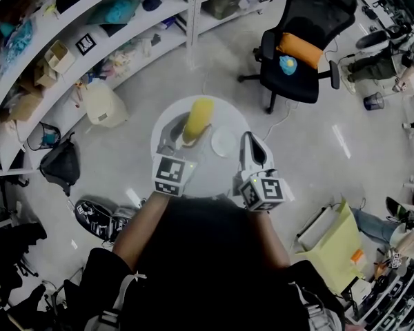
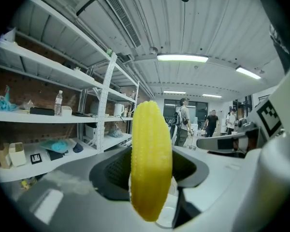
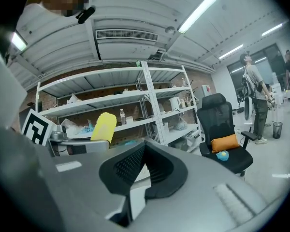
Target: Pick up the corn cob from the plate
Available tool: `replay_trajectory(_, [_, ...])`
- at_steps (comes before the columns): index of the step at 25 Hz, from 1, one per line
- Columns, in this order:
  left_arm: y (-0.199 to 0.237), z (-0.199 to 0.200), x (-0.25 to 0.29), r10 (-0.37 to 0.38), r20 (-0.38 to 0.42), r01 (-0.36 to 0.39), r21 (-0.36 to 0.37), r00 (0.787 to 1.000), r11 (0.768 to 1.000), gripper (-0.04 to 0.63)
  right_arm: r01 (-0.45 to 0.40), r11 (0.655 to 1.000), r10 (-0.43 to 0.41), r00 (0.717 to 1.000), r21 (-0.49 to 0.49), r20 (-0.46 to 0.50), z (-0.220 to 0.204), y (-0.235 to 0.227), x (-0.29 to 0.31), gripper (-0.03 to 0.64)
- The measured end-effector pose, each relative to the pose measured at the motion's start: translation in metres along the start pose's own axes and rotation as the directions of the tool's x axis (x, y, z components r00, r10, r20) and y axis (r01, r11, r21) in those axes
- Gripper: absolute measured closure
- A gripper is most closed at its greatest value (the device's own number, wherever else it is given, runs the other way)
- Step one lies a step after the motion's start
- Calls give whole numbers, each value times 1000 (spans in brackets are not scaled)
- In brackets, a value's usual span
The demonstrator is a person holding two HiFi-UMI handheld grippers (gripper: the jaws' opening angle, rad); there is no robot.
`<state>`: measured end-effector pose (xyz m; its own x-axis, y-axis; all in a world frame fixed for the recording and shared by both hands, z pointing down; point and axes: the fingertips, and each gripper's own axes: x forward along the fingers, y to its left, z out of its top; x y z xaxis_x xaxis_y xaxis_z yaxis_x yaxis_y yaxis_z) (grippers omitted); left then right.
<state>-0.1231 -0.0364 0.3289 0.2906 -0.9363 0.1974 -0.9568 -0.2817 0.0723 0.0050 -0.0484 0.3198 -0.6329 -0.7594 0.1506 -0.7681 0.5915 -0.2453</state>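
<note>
A yellow corn cob (image 1: pixel 197 119) stands upright between the jaws of my left gripper (image 1: pixel 183 138), which is shut on it above the small round white table (image 1: pixel 208 174). In the left gripper view the corn cob (image 2: pixel 151 163) fills the middle, with a dark pad on each side of it. A small white plate (image 1: pixel 224 142) lies on the table just right of the cob, with nothing on it. My right gripper (image 1: pixel 250 143) hovers at the plate's right edge, its jaws together and holding nothing. From the right gripper view the cob (image 3: pixel 102 126) shows at the left, in front of the shelves.
A black office chair (image 1: pixel 300 40) with an orange cushion stands beyond the table to the right. White shelving (image 1: pixel 69 54) curves along the left. A black bag (image 1: pixel 61 164) and a yellow-green bag (image 1: pixel 338 247) sit on the floor. People (image 2: pixel 183 122) stand far off.
</note>
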Motion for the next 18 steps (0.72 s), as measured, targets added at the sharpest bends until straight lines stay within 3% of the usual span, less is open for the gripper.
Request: replay_trajectory(18, [-15, 7, -12, -31, 23, 31, -3, 999, 1000, 353, -42, 999, 41, 998, -2, -39, -9, 9, 0, 609])
